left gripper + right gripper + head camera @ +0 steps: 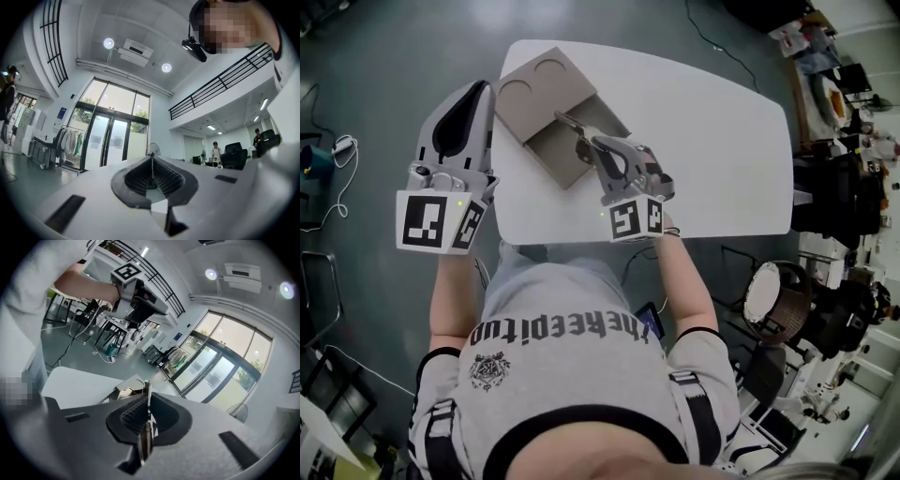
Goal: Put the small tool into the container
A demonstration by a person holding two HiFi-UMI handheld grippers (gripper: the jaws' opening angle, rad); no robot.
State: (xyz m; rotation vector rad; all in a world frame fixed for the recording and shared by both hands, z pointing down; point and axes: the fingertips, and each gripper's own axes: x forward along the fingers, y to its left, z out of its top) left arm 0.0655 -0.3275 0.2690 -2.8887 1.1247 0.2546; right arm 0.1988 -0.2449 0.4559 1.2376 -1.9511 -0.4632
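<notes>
A flat brown container point(546, 98) lies on the white table point(703, 131) at its far left, with an open tray part point(567, 155) toward me. My right gripper point(586, 148) hovers over that tray, shut on a small metal tool point(570, 126) that sticks out past the fingertips. In the right gripper view the tool point(146, 432) shows edge-on, clamped between the pads of the right gripper point(147, 408), with the container point(124, 391) beyond. My left gripper point(478, 89) is held up beside the table's left edge, shut and empty; in its own view the left gripper point(151, 164) points up at the room.
The table's right half point(722, 159) is bare. Cables point(337, 150) lie on the floor at left. Chairs and cluttered benches point(834, 187) stand to the right. My torso fills the lower frame. A standing fan point(152, 150) and distant people point(215, 152) show in the left gripper view.
</notes>
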